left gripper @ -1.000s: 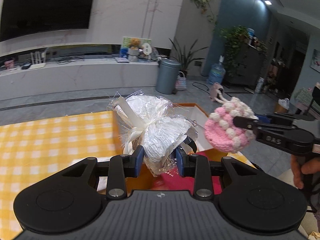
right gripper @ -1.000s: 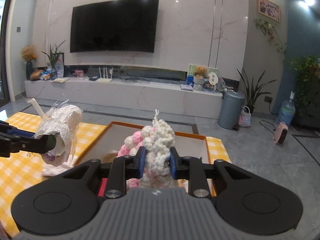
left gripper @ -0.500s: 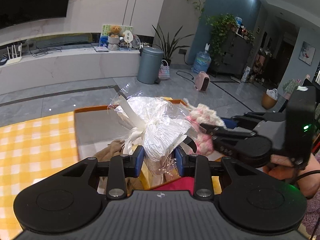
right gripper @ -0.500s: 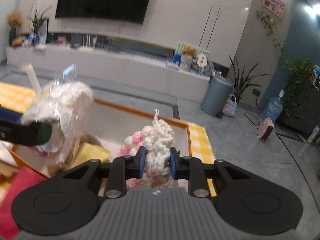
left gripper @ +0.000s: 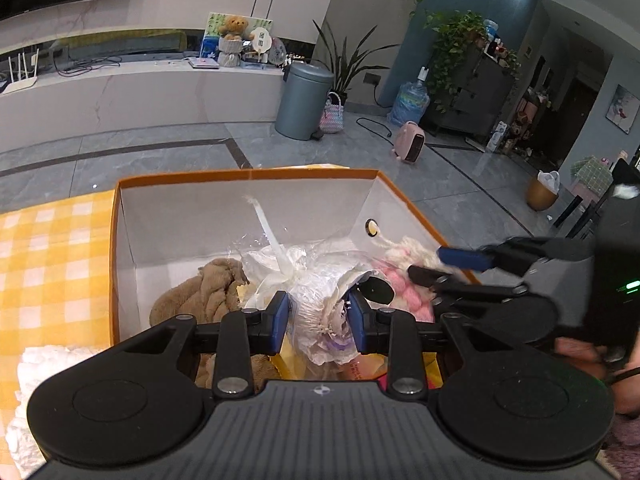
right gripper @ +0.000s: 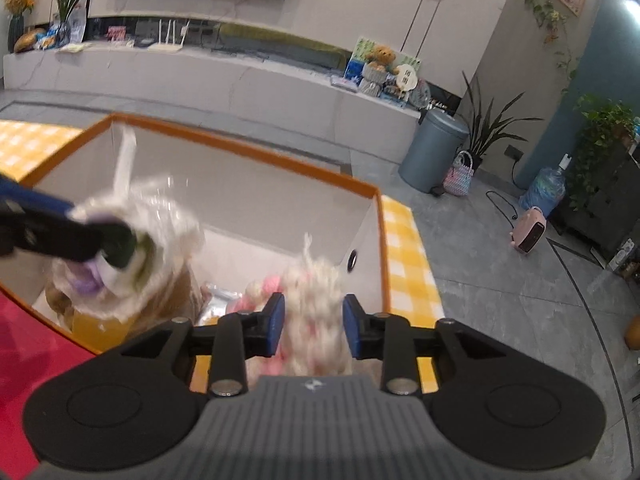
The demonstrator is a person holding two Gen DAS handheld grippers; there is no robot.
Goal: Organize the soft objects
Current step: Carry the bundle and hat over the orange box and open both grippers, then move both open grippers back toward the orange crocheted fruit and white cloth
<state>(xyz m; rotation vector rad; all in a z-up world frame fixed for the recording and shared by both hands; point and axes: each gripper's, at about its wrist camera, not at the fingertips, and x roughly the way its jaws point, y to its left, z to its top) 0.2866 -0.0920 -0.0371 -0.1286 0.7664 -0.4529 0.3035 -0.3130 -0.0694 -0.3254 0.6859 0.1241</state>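
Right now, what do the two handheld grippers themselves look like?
Both match: the left gripper and right gripper are matte black plastic with blue pads on the fingers, silver screws, two round discs and a ribbed centre bearing a small white logo. From the left view, the right unit shows a green indicator light.

The right wrist view is motion-blurred: the knit toy (right gripper: 314,300) and wrapped bundle (right gripper: 132,248) are smeared. The bundle hides much of the brown plush (left gripper: 208,292). Whether either object touches the box (left gripper: 248,175) floor cannot be told.
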